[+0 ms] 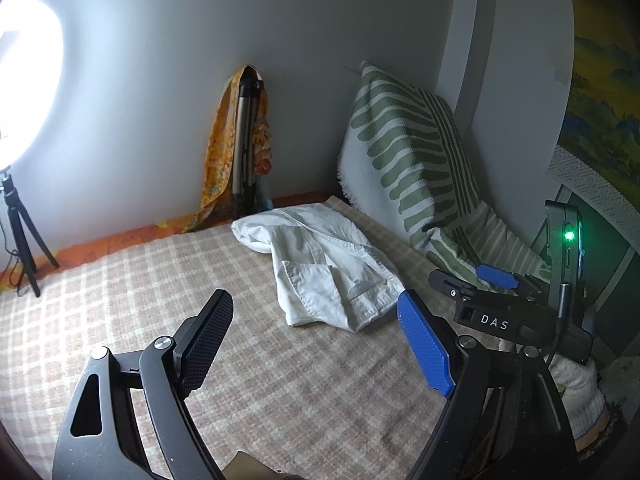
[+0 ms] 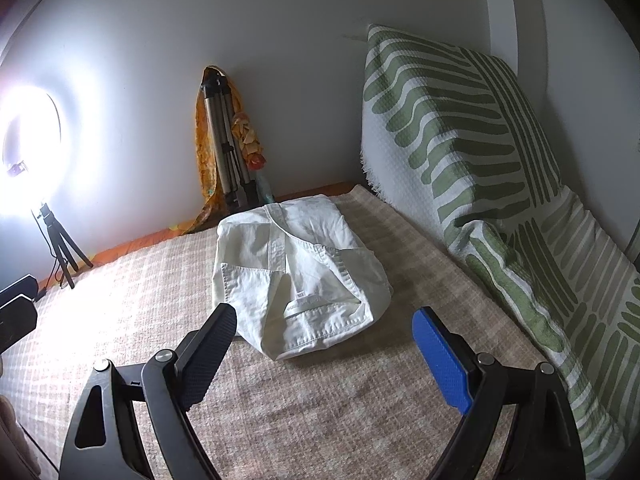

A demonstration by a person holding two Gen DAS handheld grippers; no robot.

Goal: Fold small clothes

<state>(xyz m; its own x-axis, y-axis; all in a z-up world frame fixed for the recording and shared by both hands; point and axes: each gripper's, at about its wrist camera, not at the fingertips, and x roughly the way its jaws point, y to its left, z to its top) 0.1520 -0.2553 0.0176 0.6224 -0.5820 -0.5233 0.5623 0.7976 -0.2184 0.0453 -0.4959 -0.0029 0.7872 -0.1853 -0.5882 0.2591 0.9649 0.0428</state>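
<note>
A small white garment lies crumpled on the checked beige blanket, its waistband and label turned toward me. My left gripper hovers just short of its near edge, open, with nothing between the black and blue pads. My right gripper stands open the same way in front of the waistband, touching nothing. In the left wrist view the right gripper shows at the right, beside the garment. The left gripper's black parts peek in at the left edge of the right wrist view.
A bright ring light on a small tripod stands at the left. A folded tripod draped in orange cloth leans on the wall. Green-patterned cushions line the right side.
</note>
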